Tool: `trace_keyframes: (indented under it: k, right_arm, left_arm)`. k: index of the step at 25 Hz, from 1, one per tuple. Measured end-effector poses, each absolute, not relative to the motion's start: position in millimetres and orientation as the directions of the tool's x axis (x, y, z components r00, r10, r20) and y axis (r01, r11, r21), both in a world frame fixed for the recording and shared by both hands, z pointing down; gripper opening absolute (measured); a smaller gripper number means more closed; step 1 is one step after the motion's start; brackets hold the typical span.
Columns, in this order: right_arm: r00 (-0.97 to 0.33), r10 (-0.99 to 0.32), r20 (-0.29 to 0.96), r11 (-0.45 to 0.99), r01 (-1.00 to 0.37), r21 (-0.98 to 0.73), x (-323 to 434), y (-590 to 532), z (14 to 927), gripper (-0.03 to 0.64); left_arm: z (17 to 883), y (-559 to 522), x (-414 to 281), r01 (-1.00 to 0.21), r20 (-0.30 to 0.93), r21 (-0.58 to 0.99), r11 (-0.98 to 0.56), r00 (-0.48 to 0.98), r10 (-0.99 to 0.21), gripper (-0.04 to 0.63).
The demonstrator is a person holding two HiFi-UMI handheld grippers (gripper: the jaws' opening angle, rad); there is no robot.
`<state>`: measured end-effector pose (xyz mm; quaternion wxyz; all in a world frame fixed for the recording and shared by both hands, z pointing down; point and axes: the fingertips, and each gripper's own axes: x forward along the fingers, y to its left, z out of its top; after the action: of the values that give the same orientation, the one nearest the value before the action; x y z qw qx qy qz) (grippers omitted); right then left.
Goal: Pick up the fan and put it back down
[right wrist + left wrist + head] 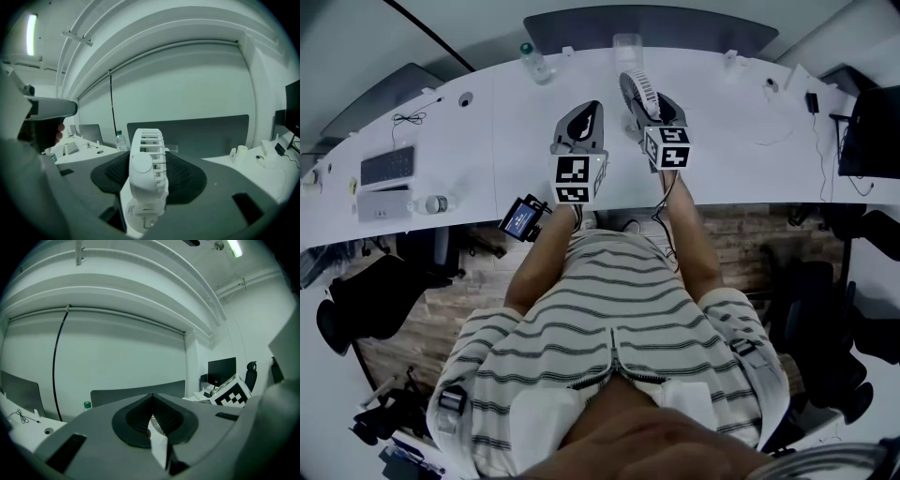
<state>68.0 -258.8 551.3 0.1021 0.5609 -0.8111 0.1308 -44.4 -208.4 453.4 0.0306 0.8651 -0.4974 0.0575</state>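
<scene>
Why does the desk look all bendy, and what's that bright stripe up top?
Head view: the wide lens bows the desk into an arc. Left gripper view: a ceiling light glares, the corners go black. Right gripper view: the fan looks sharp, the wall behind curves.

Office: long desk [511, 141], keyboard [387, 166], monitor [221, 371], chair [251, 374].

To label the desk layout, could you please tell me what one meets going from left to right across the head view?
keyboard → green-capped bottle → left tool → right tool, shut on the fan → black monitor
</scene>
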Motion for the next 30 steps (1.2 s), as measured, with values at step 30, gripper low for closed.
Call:
trace_keyframes:
  k: [30]
  right_arm:
    - [-0.738,-0.575,0.352,0.757,-0.644,-0.114,43,-275,623,0.222]
  left_arm:
    - [466,-210,-45,-0.864,0.173,-0.038,-0.503,0.490,-0.855,0.008]
